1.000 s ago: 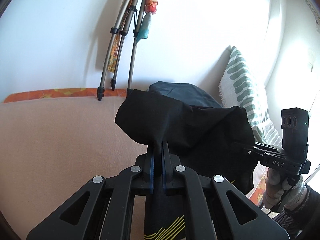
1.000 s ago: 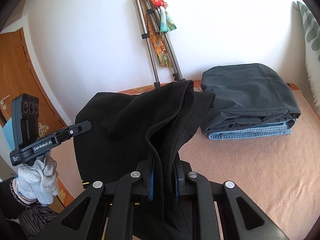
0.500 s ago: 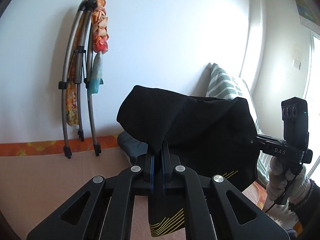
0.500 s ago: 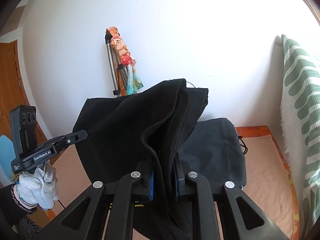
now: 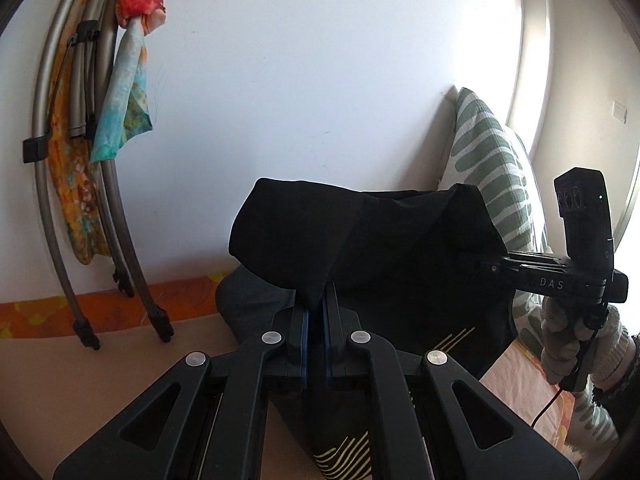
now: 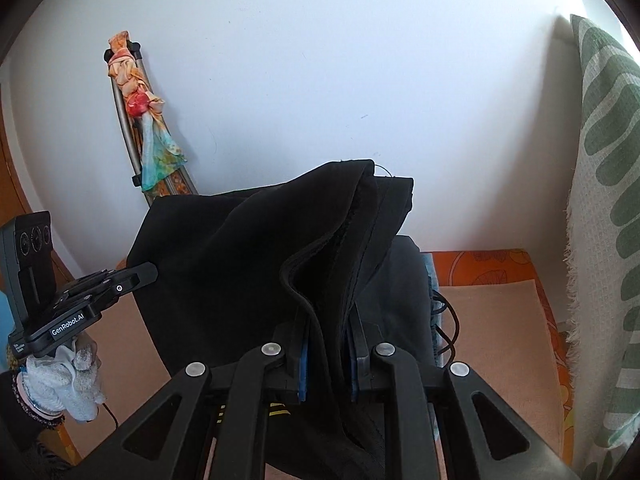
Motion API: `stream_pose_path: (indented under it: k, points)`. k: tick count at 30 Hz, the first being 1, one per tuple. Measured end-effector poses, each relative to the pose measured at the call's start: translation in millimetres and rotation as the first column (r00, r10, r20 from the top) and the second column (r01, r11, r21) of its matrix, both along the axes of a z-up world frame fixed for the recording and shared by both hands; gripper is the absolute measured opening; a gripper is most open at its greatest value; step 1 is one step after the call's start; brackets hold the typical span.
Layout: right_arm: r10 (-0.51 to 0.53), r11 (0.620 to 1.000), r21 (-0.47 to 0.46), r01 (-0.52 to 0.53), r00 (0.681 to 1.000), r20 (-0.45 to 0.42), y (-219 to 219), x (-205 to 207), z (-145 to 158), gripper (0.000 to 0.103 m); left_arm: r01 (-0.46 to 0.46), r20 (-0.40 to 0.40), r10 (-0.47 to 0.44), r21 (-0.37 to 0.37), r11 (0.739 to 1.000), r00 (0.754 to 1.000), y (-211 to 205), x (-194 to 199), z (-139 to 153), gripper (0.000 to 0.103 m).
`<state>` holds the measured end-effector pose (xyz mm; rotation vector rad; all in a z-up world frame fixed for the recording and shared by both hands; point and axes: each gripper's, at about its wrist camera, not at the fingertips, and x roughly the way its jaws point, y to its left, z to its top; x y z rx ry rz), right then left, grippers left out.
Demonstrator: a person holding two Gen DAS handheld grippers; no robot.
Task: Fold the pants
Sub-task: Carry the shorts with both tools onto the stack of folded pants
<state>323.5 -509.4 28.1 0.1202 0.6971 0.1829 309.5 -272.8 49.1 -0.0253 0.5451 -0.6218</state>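
Note:
Black pants (image 5: 392,248) with yellow stripes hang in the air between both grippers, folded over. My left gripper (image 5: 316,304) is shut on one corner of the cloth. My right gripper (image 6: 326,320) is shut on a thick bunch of the pants (image 6: 248,264) at the other end. Each gripper shows in the other's view: the right gripper (image 5: 486,266) at the cloth's right edge, the left gripper (image 6: 154,270) at its left edge, each held by a gloved hand (image 5: 568,344). The lower part of the pants drops out of view below the jaws.
A stack of folded dark pants (image 6: 416,292) lies on the peach bed cover (image 6: 496,320) behind the held pair. A folded tripod (image 5: 104,208) with colourful scarves leans on the white wall. A green patterned pillow (image 5: 496,168) stands at the right.
Both grippers have swung with the pants toward the wall corner and the pillow, a little higher. The tripod has slid left in view, and the folded stack has become hidden behind the held cloth.

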Motion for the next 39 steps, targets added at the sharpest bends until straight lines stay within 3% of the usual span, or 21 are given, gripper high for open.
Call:
stream_pose_path:
  k: [6, 17, 18, 20, 21, 23, 27, 30, 34, 39]
  points:
    - [-0.012, 1.000, -0.029, 0.011, 0.998, -0.060, -14, 42, -41, 0.012, -0.007, -0.022, 0.008, 0.031, 1.000, 1.000, -16, 36, -29, 0.004]
    - [-0.017, 0.998, -0.059, 0.010, 0.992, -0.122, -28, 80, -75, 0.016, -0.029, -0.050, 0.035, 0.105, 0.994, 0.998, -31, 71, -60, 0.005]
    - [-0.035, 0.997, -0.071, 0.026, 0.991, -0.130, -30, 83, -77, 0.021, -0.028, -0.056, 0.034, 0.118, 0.993, 0.998, -33, 73, -61, 0.009]
    - [-0.097, 0.989, -0.123, 0.082, 0.987, -0.125, -36, 84, -76, 0.041, -0.066, -0.044, 0.073, 0.141, 0.988, 0.996, -31, 76, -60, 0.014]
    - [-0.117, 0.984, -0.146, 0.100, 0.986, -0.114, -36, 82, -73, 0.051, -0.083, -0.033, 0.088, 0.140, 0.987, 0.996, -27, 76, -58, 0.025]
    - [-0.141, 0.977, -0.171, 0.125, 0.986, -0.084, -40, 80, -66, 0.051, -0.107, -0.012, 0.110, 0.126, 0.986, 0.994, -17, 75, -51, 0.038]
    - [-0.174, 0.966, -0.194, 0.172, 0.985, 0.009, -29, 69, -43, 0.051, -0.098, 0.022, 0.096, 0.129, 0.987, 0.995, -13, 70, -42, 0.038]
    - [-0.137, 0.966, -0.206, 0.154, 0.986, 0.094, -12, 66, -26, 0.052, -0.059, 0.007, 0.058, 0.131, 0.990, 0.998, -22, 69, -43, 0.038]
    - [-0.026, 0.976, -0.214, 0.029, 1.000, 0.018, 17, 94, -35, 0.048, 0.011, -0.032, -0.007, 0.123, 0.992, 0.999, -46, 64, -55, 0.038]
    - [-0.095, 0.975, -0.211, 0.074, 0.992, -0.088, -2, 133, -70, 0.044, 0.061, -0.061, -0.050, 0.191, 0.980, 0.997, -68, 64, -77, 0.038]
